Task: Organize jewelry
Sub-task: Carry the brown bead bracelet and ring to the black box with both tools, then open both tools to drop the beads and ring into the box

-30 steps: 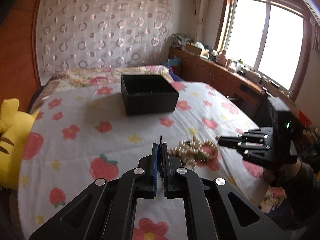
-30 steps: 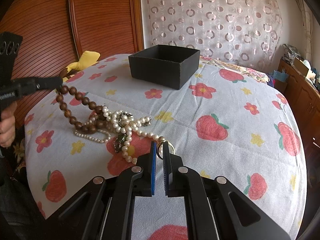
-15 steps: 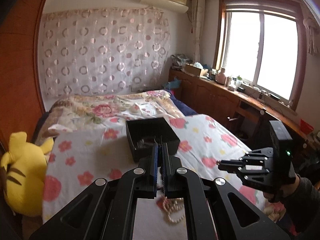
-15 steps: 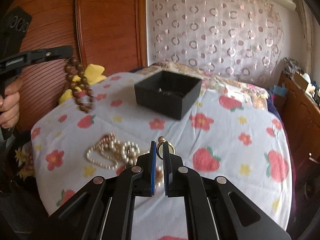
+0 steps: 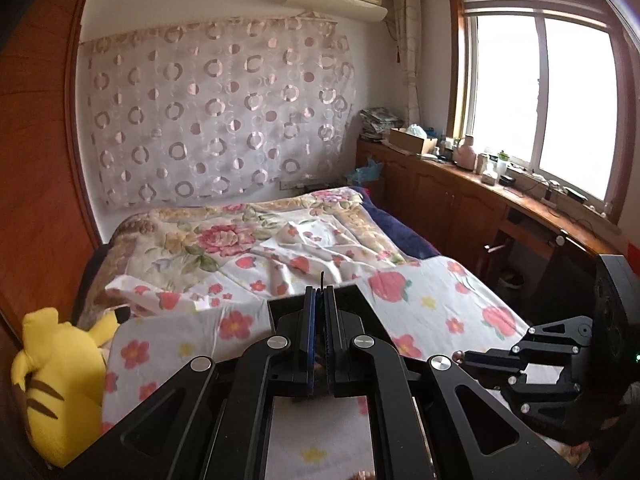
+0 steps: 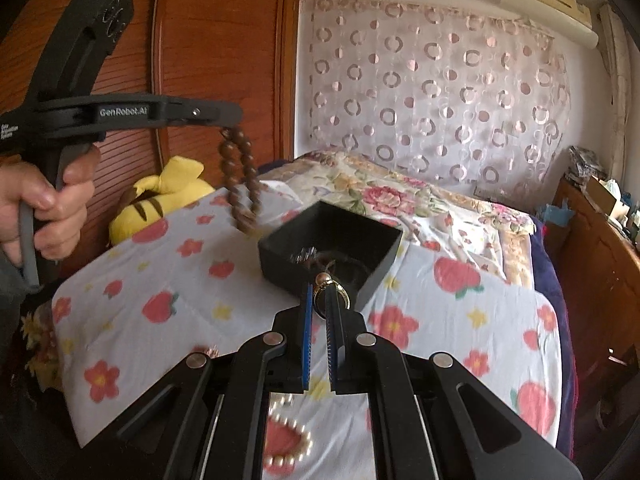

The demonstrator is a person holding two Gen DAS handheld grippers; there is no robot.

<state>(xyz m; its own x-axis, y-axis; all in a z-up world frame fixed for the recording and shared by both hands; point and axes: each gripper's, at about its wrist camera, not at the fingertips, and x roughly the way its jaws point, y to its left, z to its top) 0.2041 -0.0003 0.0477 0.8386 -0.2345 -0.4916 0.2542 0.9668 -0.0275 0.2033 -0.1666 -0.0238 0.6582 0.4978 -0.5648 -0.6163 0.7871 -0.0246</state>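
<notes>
My left gripper (image 5: 319,294) is shut on a brown wooden bead bracelet (image 6: 240,178), which hangs from its tip (image 6: 232,114) high above the bed, left of the black open box (image 6: 332,250). In the left wrist view the beads are hidden and only a thin cord end (image 5: 322,280) sticks up between the fingers. My right gripper (image 6: 319,292) is shut on a gold ring with a bead (image 6: 326,288), held just before the box's near wall. It also shows in the left wrist view (image 5: 468,358). A pearl necklace (image 6: 288,436) lies on the sheet below.
The bed carries a white sheet with strawberry and flower print (image 6: 460,320). A yellow plush toy (image 5: 56,384) lies at the left bed edge by the wooden wardrobe (image 6: 216,60). A wooden counter with clutter (image 5: 500,184) runs under the window.
Both grippers have risen from the jewelry pile and moved toward the black box. The left lifted the wooden bracelet off the sheet; the right lifted the ring. The pearls stayed on the sheet.
</notes>
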